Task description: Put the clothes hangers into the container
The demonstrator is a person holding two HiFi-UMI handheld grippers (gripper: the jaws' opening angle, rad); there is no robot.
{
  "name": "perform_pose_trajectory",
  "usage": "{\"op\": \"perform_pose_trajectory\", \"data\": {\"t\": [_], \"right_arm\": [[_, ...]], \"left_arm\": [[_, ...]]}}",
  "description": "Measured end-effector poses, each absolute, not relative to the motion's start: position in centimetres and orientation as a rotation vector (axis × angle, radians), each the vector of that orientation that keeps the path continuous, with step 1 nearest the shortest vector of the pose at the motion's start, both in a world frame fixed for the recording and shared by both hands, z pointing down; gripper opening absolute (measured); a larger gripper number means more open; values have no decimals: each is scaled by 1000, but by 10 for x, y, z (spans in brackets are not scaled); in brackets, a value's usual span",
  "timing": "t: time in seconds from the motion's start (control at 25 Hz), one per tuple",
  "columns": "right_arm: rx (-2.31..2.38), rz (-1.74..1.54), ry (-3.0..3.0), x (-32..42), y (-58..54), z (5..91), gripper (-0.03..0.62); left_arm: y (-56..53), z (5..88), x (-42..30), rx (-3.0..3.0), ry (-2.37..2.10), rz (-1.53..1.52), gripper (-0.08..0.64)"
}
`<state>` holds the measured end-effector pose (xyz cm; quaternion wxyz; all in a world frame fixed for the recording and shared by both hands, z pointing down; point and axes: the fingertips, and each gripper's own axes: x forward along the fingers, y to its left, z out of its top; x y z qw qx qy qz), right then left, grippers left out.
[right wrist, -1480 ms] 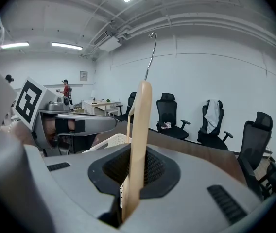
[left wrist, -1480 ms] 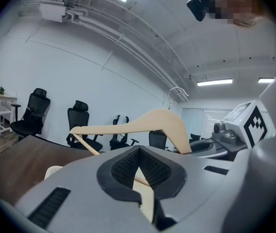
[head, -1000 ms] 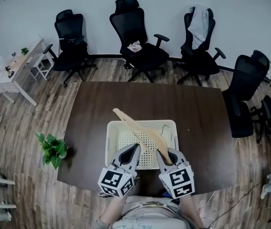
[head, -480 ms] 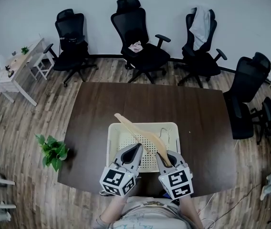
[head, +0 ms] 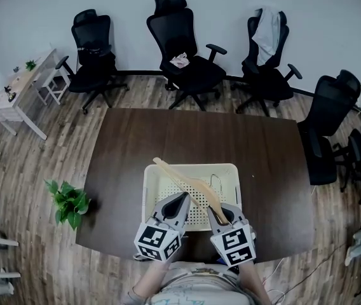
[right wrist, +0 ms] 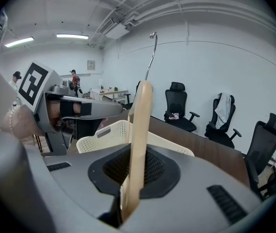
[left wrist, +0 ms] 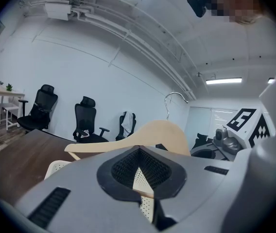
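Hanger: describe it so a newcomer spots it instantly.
On the dark brown table, at the person's edge, sits a cream perforated basket. The wooden hanger slants across it, clamped in the jaws of the right gripper: the only pale wood piece, with a wire hook.

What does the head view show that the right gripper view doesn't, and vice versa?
Head view only: the potted plant on the floor, the right gripper with its marker cube, and the wooden hanger slanting across the basket.
Right gripper view only: its jaws shut on the hanger, seen edge-on, the ceiling lights, and people far back.
Both: hanger, basket, left gripper, table, office chairs.
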<state>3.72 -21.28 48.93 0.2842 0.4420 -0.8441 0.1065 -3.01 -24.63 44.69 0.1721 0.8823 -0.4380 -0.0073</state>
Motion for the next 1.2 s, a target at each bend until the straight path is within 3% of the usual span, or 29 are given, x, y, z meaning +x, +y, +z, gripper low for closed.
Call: {"op": "perform_pose_trajectory", "data": {"t": [1.2], "right_arm": [[1059, 310, -2175, 28, -205, 528, 34]], "left_arm": [[-252, 461, -32, 2482, -1211, -11, 11]]}}
